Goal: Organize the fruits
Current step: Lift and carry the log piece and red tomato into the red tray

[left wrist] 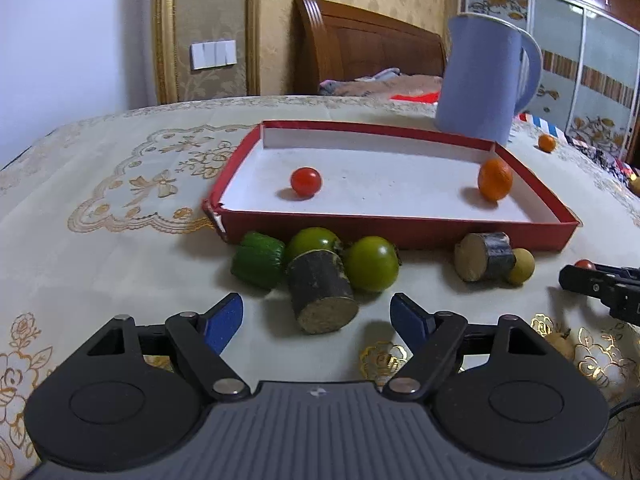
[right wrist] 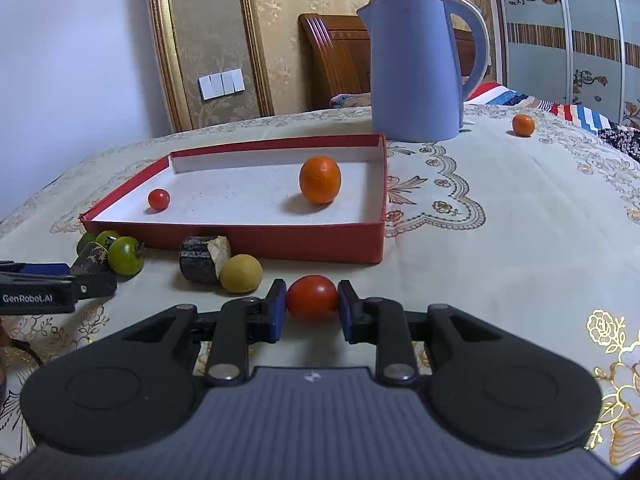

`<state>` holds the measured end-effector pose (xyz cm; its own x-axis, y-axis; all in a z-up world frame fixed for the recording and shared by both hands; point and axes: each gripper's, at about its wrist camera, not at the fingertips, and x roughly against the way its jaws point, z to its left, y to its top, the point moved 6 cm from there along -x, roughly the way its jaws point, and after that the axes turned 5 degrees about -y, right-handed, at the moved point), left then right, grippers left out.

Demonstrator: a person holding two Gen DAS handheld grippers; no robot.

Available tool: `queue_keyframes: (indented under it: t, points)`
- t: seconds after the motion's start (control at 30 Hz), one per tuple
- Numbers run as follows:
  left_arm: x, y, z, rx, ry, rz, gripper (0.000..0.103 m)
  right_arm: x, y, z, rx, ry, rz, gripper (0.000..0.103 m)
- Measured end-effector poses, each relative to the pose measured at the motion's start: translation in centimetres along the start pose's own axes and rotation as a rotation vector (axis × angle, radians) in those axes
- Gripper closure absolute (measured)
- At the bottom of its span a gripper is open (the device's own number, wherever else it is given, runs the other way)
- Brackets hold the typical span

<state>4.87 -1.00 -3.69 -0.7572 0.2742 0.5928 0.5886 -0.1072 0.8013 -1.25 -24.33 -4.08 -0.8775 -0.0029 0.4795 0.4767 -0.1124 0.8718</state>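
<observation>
My right gripper (right wrist: 312, 305) is shut on a red tomato (right wrist: 312, 298), low over the tablecloth in front of the red tray (right wrist: 280, 242). A small red tomato (right wrist: 159, 199) and an orange fruit (right wrist: 320, 179) lie inside the tray. My left gripper (left wrist: 316, 314) stands open, nothing pressed between its blue pads. A dark cane piece (left wrist: 320, 296) lies just ahead of its tips. Behind the cane piece are two green tomatoes (left wrist: 372, 264), a green chunk (left wrist: 258, 260), another cane piece (left wrist: 484, 256) and a yellow longan (left wrist: 520, 266).
A blue kettle (right wrist: 416, 68) stands behind the tray's right corner. A small orange fruit (right wrist: 523, 125) lies alone at the far right of the embroidered cloth. A wooden headboard, bedding and a wardrobe lie beyond the table.
</observation>
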Motion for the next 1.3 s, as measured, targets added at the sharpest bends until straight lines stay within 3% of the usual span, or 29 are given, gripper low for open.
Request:
queue_keyframes:
  t: [0.3, 0.33, 0.37, 0.4, 0.77, 0.83, 1.3]
  points:
    - [-0.34, 0.19, -0.05, 0.030, -0.021, 0.020, 0.022, -0.10, -0.04, 0.01, -0.007, 0.006, 0.006, 0.077]
    - [-0.24, 0.10, -0.11, 0.026, -0.017, 0.010, 0.033, -0.15, -0.04, 0.04, -0.006, 0.009, 0.009, 0.077]
    - [-0.10, -0.04, -0.19, 0.016, -0.009, -0.002, 0.053, -0.17, -0.05, 0.01, -0.008, 0.010, 0.011, 0.077]
    - [-0.02, -0.08, -0.27, 0.008, -0.003, -0.008, 0.059, -0.17, -0.06, 0.00, -0.010, 0.012, 0.011, 0.077]
    - [-0.18, 0.09, -0.15, 0.020, -0.009, -0.010, 0.060, -0.22, -0.09, -0.07, -0.017, 0.014, 0.012, 0.077]
    - [-0.12, 0.05, 0.09, 0.032, -0.007, -0.017, 0.067, -0.20, -0.09, -0.06, -0.015, 0.012, 0.011, 0.077]
    - [0.61, -0.18, -0.20, 0.022, -0.043, -0.034, 0.068, 0.12, 0.05, -0.01, -0.006, 0.003, -0.017, 0.077]
